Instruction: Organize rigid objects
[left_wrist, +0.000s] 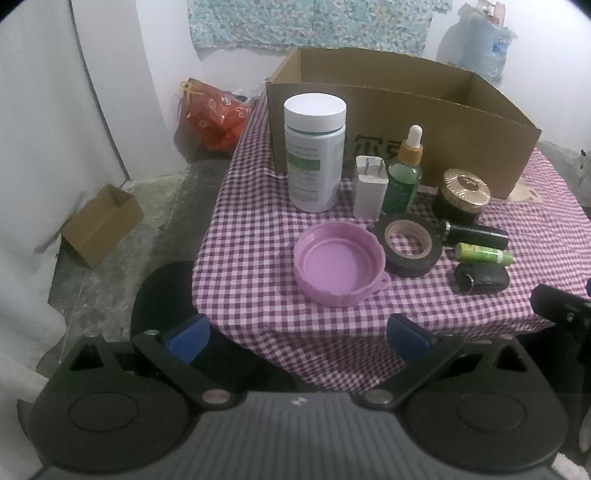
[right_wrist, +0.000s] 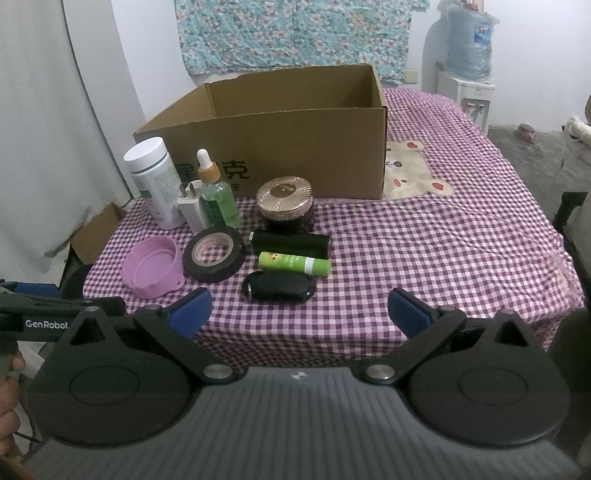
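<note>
Nothing is yet showing as organized: the visible part of the box (right_wrist: 280, 147) is showing only bare cardboard, and all nine items are standing or lying on the checked bench (right_wrist: 443, 251) in front of it. The whole job appears to be remaining.

Left tongs (left_wrist: 295, 334) are hanging wide, holding nothing, short of the near bench edge. Right tongs (right_wrist: 299, 312) are likewise spread wide and holding nothing, hovering over the near edge.

Items are sitting in a tight cluster at the bench's left end. The white bottle (left_wrist: 314, 151), charger (left_wrist: 370, 192) and dropper (left_wrist: 404, 173) are standing upright in a row, just beside one another, close against the box wall. The jar (right_wrist: 286, 203) is sitting to their right. Nearer the edge, the pink lid (left_wrist: 338, 262) is lying open side up, touching the tape (left_wrist: 408, 243). The black tube (right_wrist: 290, 243), green stick (right_wrist: 293, 264) and key fob (right_wrist: 279, 286) are lying stacked row on row.

The crowding is likely to hamper clean grips; the tall box wall is standing between items and interior. A small carton (left_wrist: 101, 225) and red bag (left_wrist: 214, 114) are sitting on the floor, clear of the work.
</note>
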